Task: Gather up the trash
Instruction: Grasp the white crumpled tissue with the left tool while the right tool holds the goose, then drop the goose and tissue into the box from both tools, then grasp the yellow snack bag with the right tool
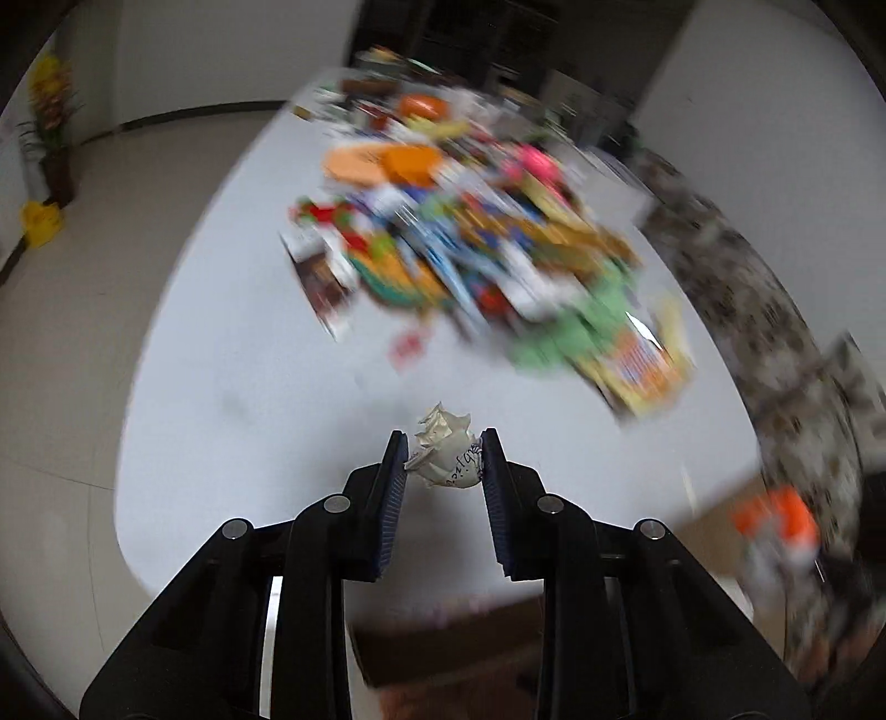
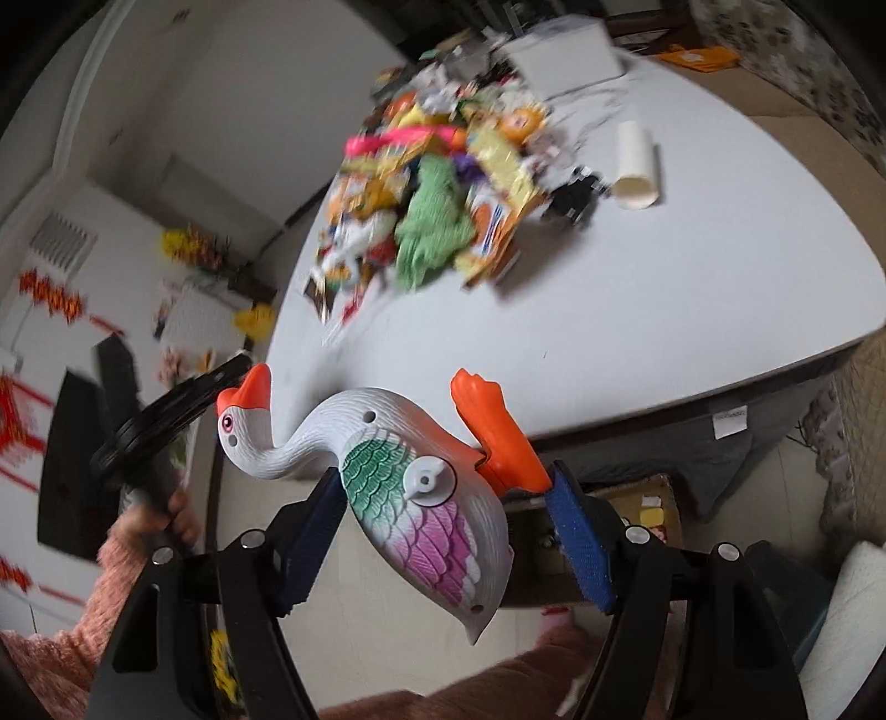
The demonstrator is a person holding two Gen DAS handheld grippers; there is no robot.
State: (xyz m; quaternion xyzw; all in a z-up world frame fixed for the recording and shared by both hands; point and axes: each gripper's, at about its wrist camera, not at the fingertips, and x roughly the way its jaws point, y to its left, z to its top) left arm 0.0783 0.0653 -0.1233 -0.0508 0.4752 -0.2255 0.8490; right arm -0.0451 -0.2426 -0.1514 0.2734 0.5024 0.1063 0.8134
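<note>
My left gripper (image 1: 443,454) is shut on a crumpled white paper ball (image 1: 446,457) with writing on it, held above the near edge of the white table (image 1: 249,360). My right gripper (image 2: 443,498) is shut on a plastic toy goose (image 2: 410,476) with an orange beak, orange feet and green and pink wings, held off the table's near side above the floor. A blurred heap of colourful wrappers and packets (image 1: 470,238) lies on the middle of the table; it also shows in the right wrist view (image 2: 437,183).
A cardboard box (image 1: 459,637) stands below the left gripper; it also shows in the right wrist view (image 2: 637,498). A white paper cup (image 2: 637,166) lies on the table near a white box (image 2: 565,50). The left hand-held gripper (image 2: 160,421) shows at left. A patterned sofa (image 1: 775,310) borders the table.
</note>
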